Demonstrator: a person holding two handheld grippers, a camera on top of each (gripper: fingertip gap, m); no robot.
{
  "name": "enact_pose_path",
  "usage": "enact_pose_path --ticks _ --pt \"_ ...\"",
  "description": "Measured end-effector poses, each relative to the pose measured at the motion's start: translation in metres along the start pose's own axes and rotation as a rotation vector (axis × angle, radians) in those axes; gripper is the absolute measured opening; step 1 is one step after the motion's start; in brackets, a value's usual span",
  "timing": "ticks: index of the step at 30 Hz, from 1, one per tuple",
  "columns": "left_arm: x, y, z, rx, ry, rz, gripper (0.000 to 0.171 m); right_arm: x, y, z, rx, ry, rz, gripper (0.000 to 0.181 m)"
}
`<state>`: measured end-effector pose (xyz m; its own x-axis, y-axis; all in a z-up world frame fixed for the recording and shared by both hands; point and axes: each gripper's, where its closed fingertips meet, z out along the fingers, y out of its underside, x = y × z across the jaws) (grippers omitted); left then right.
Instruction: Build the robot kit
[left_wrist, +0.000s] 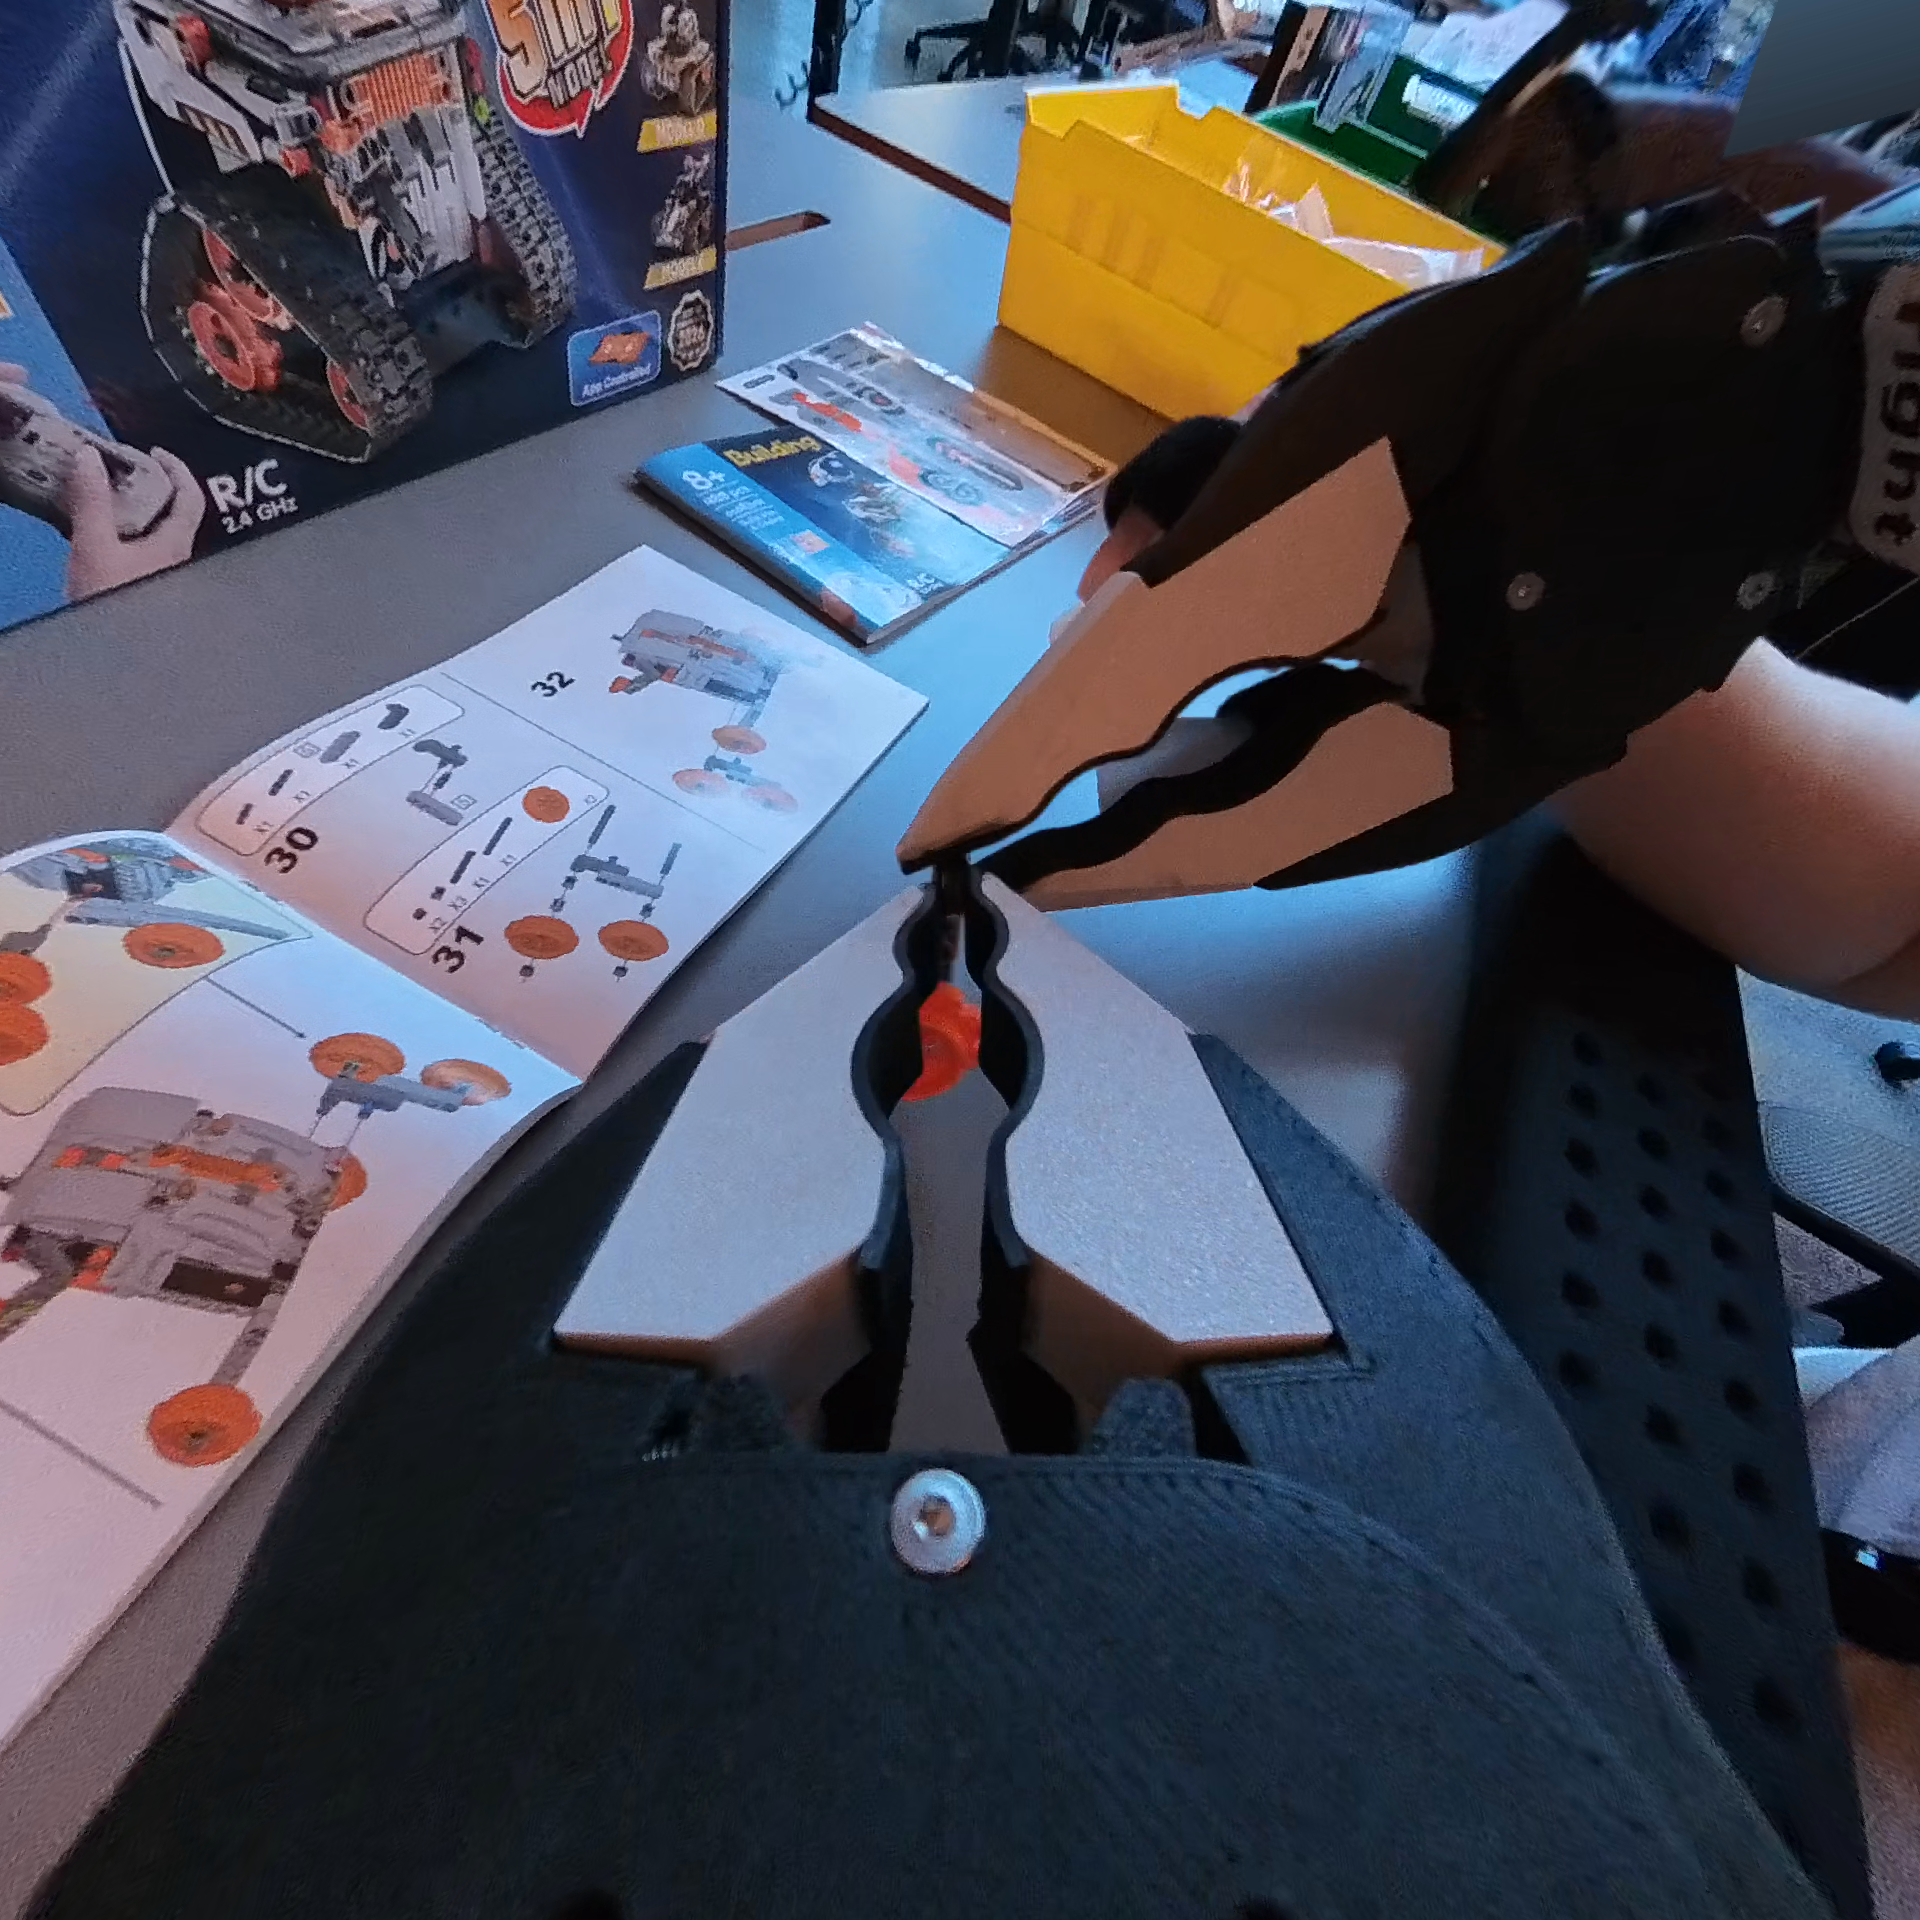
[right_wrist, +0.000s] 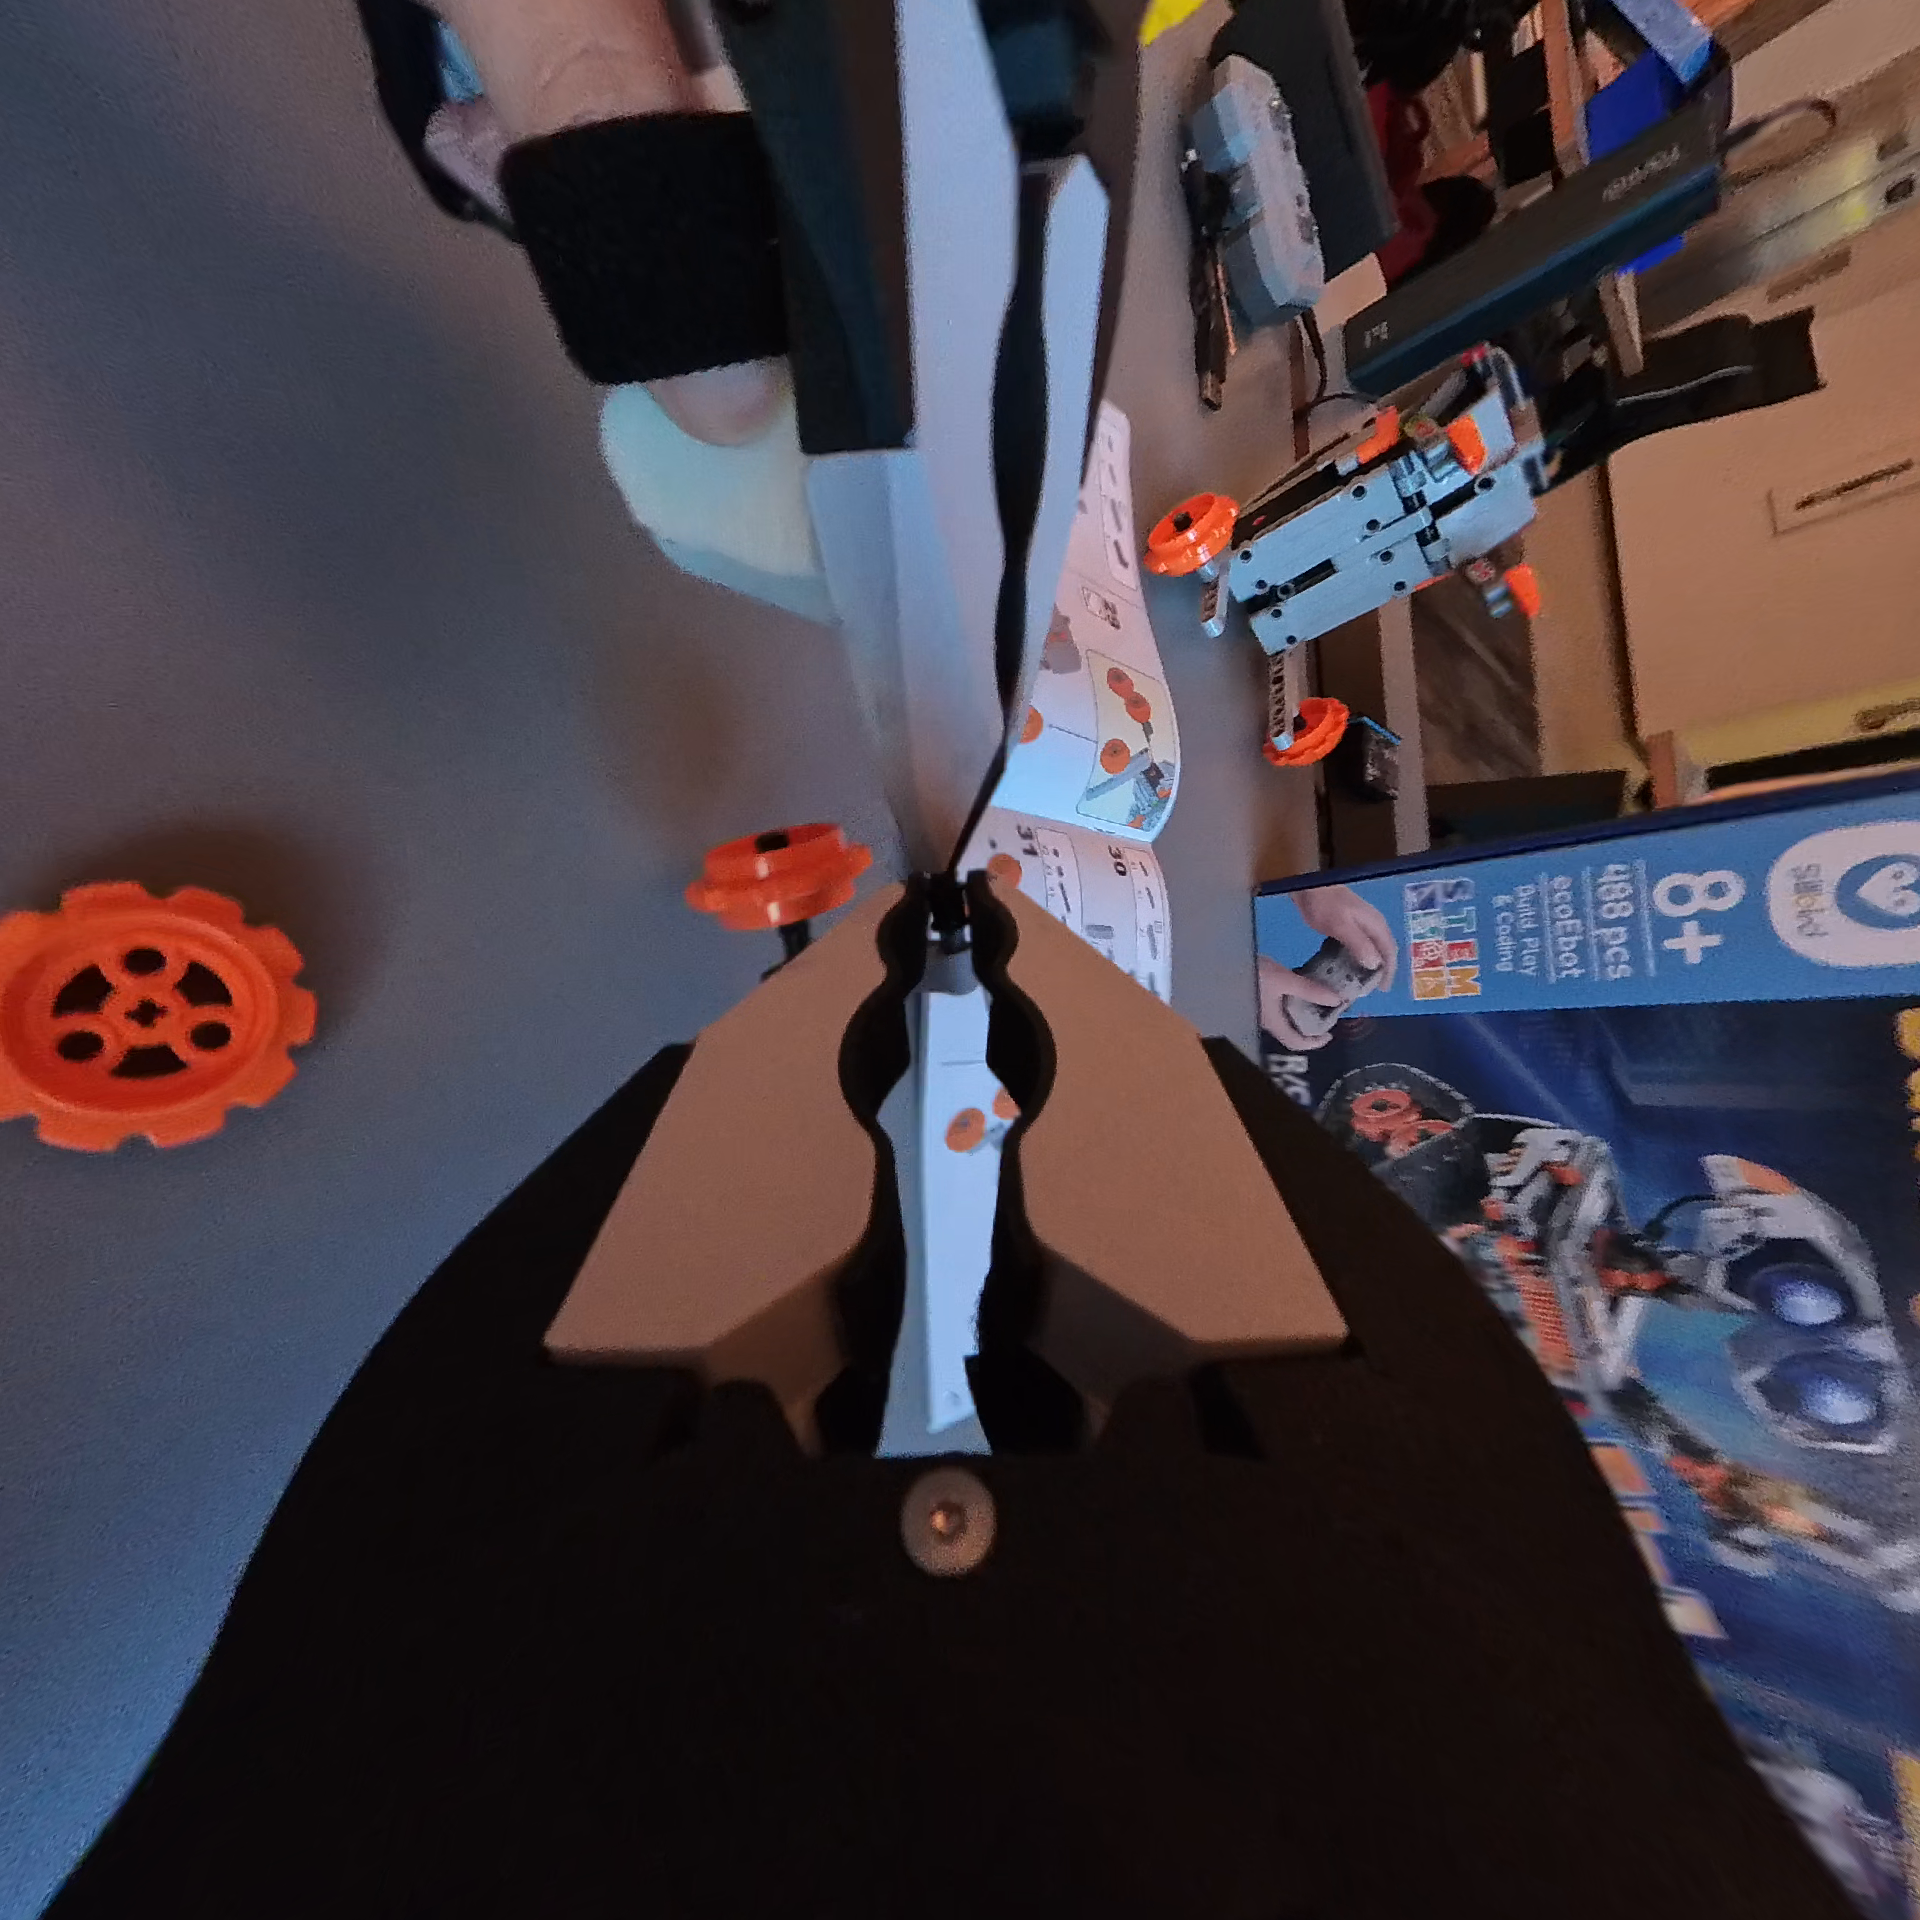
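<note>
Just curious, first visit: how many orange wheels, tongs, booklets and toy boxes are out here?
Orange wheels: 4 (one loose, one on the black axle, two on the grey model)
Tongs: 2 (left, right, both pinching that axle)
Booklets: 2 (open, closed)
Toy box: 1
Total: 9

2 grippers (left_wrist: 948, 883) (left_wrist: 940, 860), 2 booklets (left_wrist: 416, 935) (left_wrist: 831, 540), 1 box (left_wrist: 343, 229), 1 yellow bin (left_wrist: 1164, 260)

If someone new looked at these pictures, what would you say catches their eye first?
First, the two grippers meeting tip to tip above the grey table: the left gripper and the right gripper both pinch one small black pin that carries an orange wheel. Next, a loose orange gear wheel lying flat at the left of the right wrist view. Then the open instruction booklet beside the left gripper, with the toy box behind it.
</note>
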<state>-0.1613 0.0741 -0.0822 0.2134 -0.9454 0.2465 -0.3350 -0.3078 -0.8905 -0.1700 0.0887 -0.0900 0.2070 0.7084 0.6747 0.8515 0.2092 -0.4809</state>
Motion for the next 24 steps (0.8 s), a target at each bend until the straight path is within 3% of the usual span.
enact_pose_path --ticks 2,6,10,12,14,17,20,22,24 --pt "-0.004 0.000 -0.005 -0.033 -0.018 -0.004 0.000 0.006 0.003 0.002 -0.007 0.008 0.113 0.017" --pt "-0.009 0.001 -0.014 -0.088 -0.050 0.044 0.000 0.011 -0.002 -0.009 0.129 -0.081 0.365 0.027" --pt "-0.013 0.000 -0.024 -0.170 -0.068 0.124 0.000 0.031 0.006 -0.025 0.309 -0.228 0.964 0.044" --pt "-0.011 -0.002 -0.029 -0.244 -0.038 0.157 0.000 0.041 0.005 -0.035 0.462 -0.321 1.276 0.039" --pt "-0.008 -0.005 -0.034 -0.330 -0.001 0.186 0.000 0.042 0.003 -0.042 0.534 -0.354 1.392 0.032" --pt "0.000 -0.019 -0.042 -0.428 0.076 0.201 0.000 0.038 -0.010 -0.052 0.569 -0.342 1.336 0.036" --pt "0.020 -0.030 -0.054 -0.542 0.204 0.251 0.000 0.033 -0.044 -0.074 0.658 -0.213 0.888 0.047" --pt "0.027 -0.042 -0.064 -0.617 0.228 0.282 0.000 0.032 -0.055 -0.082 0.629 -0.085 0.643 0.046" --pt "0.047 -0.056 -0.077 -0.658 0.336 0.332 0.000 0.022 -0.077 -0.096 0.632 -0.130 0.484 0.048"
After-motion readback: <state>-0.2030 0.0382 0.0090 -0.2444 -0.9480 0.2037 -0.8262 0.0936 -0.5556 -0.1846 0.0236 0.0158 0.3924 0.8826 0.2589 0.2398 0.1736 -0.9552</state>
